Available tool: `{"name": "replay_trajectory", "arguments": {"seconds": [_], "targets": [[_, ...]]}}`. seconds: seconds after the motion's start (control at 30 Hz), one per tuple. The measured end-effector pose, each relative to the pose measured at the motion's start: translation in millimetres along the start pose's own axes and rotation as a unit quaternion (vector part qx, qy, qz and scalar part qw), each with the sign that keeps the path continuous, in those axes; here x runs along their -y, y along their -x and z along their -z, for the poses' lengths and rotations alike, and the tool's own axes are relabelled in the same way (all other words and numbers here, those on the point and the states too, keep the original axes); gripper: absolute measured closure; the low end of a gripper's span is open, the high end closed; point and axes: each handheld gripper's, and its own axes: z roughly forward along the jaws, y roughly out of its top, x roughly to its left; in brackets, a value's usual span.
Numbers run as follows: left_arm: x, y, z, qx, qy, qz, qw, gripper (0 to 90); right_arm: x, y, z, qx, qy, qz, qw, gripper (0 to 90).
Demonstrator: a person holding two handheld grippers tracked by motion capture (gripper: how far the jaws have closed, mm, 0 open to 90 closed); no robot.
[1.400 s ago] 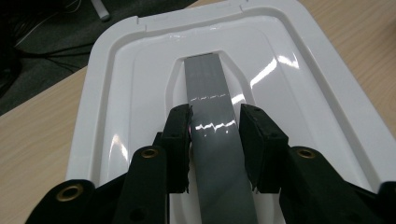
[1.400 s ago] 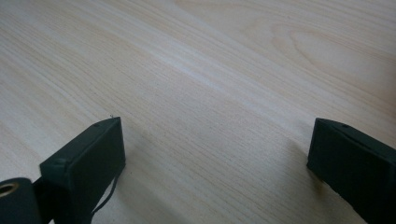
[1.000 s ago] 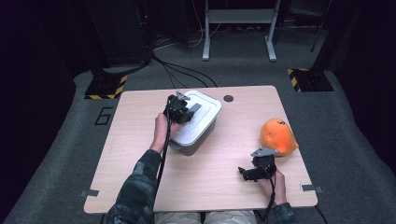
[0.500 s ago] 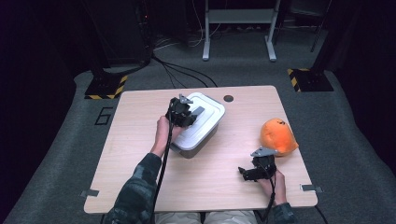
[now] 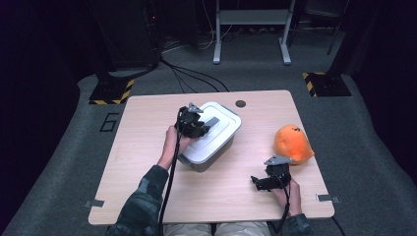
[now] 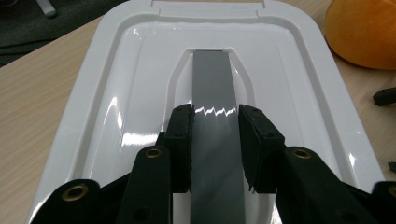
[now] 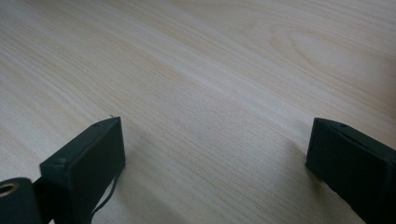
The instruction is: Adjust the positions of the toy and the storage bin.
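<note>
My left gripper (image 6: 215, 135) is clamped on the grey handle (image 6: 214, 84) of the white lid (image 6: 140, 70). Both pads press the handle's sides, so the jaws are closed as far as the handle lets them. In the high view, the left gripper (image 5: 194, 123) sits over the near-left part of the lid (image 5: 223, 120), which lies on the box (image 5: 209, 157). The box stands slanted on the table (image 5: 147, 123), a little left of its middle, its far corner near the small round hole (image 5: 240, 103) in the tabletop. My left hand (image 5: 173, 140) comes up from the box's near-left side.

My right gripper (image 5: 265, 181) rests low near the table's front right, well apart from the box. Its jaws stand wide open with nothing but bare wood (image 7: 210, 93) between them. The grey plate (image 5: 278, 159) on top of it points toward the orange soft toy (image 5: 292, 143), which lies just beyond it near the right edge. From the left gripper view the toy (image 6: 364, 30) shows past the lid's far right corner, clear of the lid.

Cables trail from both grippers back toward me.
</note>
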Motion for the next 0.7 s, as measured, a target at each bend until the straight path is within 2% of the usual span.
{"name": "replay_trajectory", "arguments": {"seconds": [0.3, 0.43, 0.7], "targets": [[4.5, 5.9, 4.0, 0.018, 0.002, 0.001, 0.9998, 66.2, 0.0, -0.1, 0.0, 0.000, 0.001, 0.000, 1.0000, 3.6], [7.1, 6.4, 6.1, 0.037, 0.005, 0.007, 0.9993, 66.2, 0.0, -0.2, 0.1, 0.001, 0.000, 0.000, 1.0000, 3.6], [9.3, 15.5, 8.5, 0.045, 0.005, -0.004, 0.9990, 66.3, 0.0, -0.2, 0.1, 0.001, 0.000, -0.002, 1.0000, 3.6]]}}
